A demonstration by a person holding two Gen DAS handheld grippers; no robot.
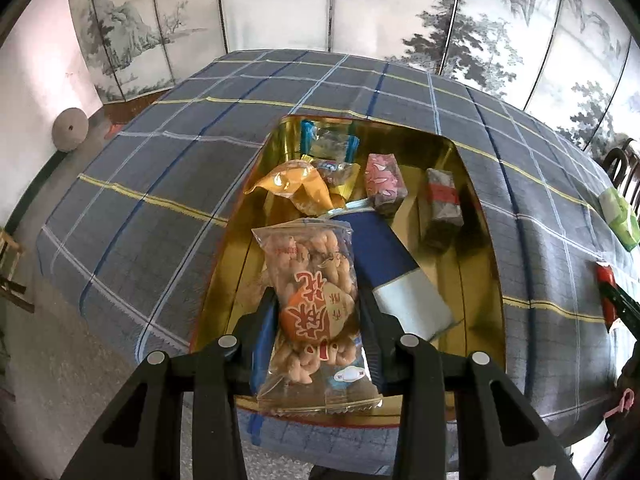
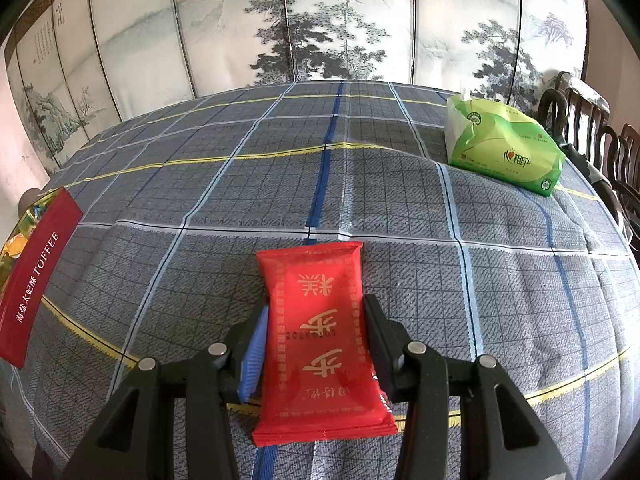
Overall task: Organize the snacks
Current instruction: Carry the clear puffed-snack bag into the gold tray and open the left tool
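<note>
My left gripper point(image 1: 318, 312) is shut on a clear bag of twisted fried snacks point(image 1: 312, 304) and holds it over the near end of a gold tin box point(image 1: 486, 248). Inside the box lie a blue-and-white packet point(image 1: 396, 276), an orange packet point(image 1: 300, 184), a pink wrapped block point(image 1: 384, 182), a grey block with a red band point(image 1: 442, 202) and a clear blue-edged packet point(image 1: 328, 140). My right gripper point(image 2: 314, 332) is shut on a red snack packet point(image 2: 320, 340) just above the plaid tablecloth point(image 2: 400, 184). The box's red side point(image 2: 34, 272) shows at the far left of the right wrist view.
A green tissue pack point(image 2: 504, 152) lies at the table's far right; it also shows in the left wrist view point(image 1: 620, 216). A painted folding screen point(image 2: 320, 20) stands behind the table. Dark wooden chairs point(image 2: 592, 120) stand at the right edge.
</note>
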